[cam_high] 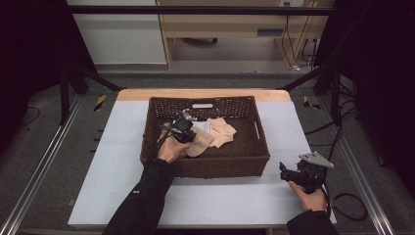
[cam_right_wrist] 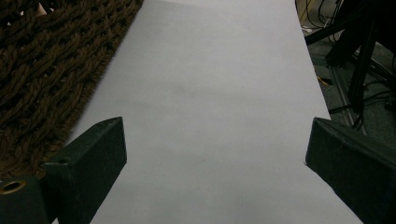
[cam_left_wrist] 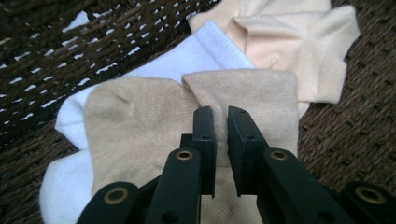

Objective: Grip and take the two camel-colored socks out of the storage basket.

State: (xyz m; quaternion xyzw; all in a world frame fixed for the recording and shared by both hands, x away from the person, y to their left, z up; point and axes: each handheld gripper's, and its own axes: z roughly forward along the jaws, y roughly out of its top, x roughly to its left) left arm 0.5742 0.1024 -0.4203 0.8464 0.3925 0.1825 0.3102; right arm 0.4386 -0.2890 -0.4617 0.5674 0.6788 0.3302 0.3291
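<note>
Left gripper (cam_left_wrist: 221, 140) in the wicker basket (cam_high: 155, 147), jaws nearly closed, pinching a beige sock (cam_left_wrist: 140, 126) atop a white sock (cam_left_wrist: 187, 56). Right gripper (cam_right_wrist: 215, 158) at basket's 4 o'clock on the table (cam_high: 220, 200), jaws wide apart, holding nothing.

beige sock (cam_left_wrist: 140, 121): folded, pinched between the left gripper (cam_left_wrist: 221, 123) jaws, atop white sock (cam_left_wrist: 205, 51)
basket (cam_high: 210, 164): brown wicker, holding socks

No legible text — no labels, brands, numbers or signs.
</note>
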